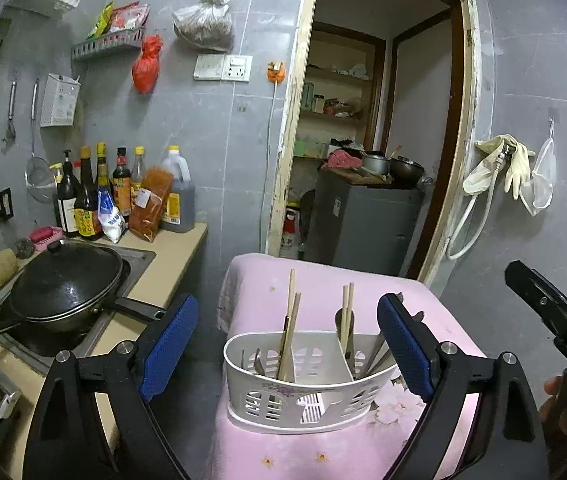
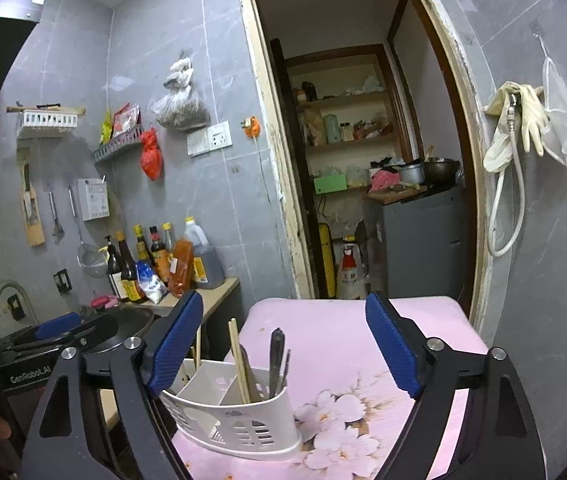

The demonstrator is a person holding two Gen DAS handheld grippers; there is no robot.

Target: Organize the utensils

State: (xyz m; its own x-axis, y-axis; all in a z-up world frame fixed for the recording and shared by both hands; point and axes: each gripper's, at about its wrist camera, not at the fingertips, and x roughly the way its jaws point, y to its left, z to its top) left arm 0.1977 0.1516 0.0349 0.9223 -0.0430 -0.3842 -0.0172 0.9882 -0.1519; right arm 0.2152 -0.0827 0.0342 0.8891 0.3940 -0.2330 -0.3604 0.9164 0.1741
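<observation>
We hold both grippers above a small table draped in a pink floral cloth, and both stand spread wide with nothing between their blue pads. The left gripper frames the white utensil caddy, which sits on the cloth near its left edge. The right gripper looks at the same caddy from the right, so its left finger hides the caddy's far end.

The caddy has 3 compartments that we can make out in the left wrist view. Wooden chopsticks lean upright in the left one, another pair stands in the middle one, and metal utensils poke out of the right end. What kind they are, we cannot tell.

To the right of the caddy the cloth lies bare up to the table's rounded far edge. To the left a narrow gap separates the table from a tan counter, where a black lidded wok sits in the sink and sauce bottles crowd the grey tiled wall. Behind the table an open doorway leads to a pantry with shelves. Rubber gloves hang on the wall to the right.
</observation>
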